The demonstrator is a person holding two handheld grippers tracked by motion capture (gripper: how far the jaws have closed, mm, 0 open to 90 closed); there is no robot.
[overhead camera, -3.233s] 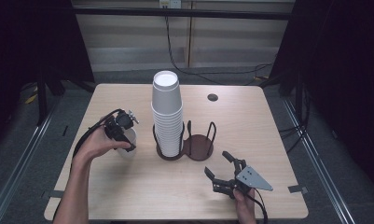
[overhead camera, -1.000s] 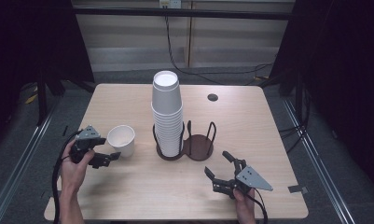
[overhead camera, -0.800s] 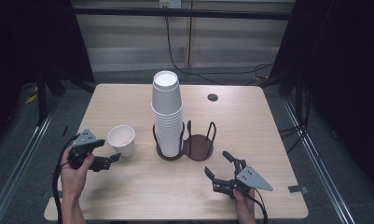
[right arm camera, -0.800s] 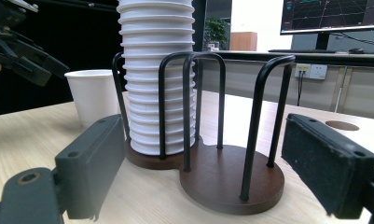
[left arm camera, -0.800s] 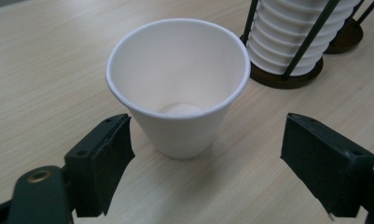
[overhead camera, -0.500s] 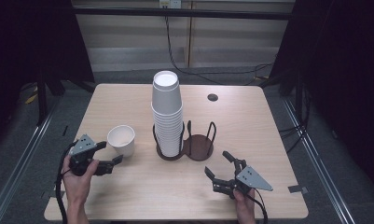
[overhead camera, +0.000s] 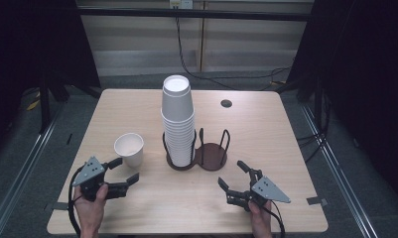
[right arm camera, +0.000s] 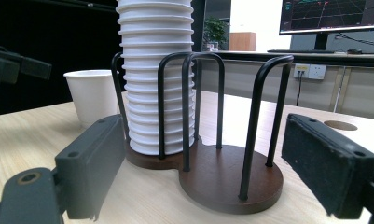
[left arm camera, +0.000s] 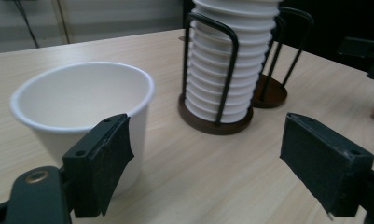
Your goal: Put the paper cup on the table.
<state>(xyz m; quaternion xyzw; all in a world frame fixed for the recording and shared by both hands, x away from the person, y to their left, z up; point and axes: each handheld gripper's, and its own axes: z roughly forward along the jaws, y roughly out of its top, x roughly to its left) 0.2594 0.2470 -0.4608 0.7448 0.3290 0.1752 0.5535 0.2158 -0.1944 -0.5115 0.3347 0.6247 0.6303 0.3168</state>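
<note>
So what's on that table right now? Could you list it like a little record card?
Table: light wood
Single cup: white paper cup, upright, empty, standing alone
Cup stack: tall stack in the holder's left ring
Holder: dark two-ring cup holder, right ring empty
Left gripper: jaws open, beside the single cup, holding nothing
Right gripper: jaws open, holding nothing

Round cable hole [overhead camera: 226, 103] in far table [overhead camera: 266, 144] edge; monitor [right arm camera: 329, 16] beyond.

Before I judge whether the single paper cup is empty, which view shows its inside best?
The high view: it looks down into the single paper cup. The left gripper view has it close but one jaw hides part; the right gripper view shows its side.
</note>
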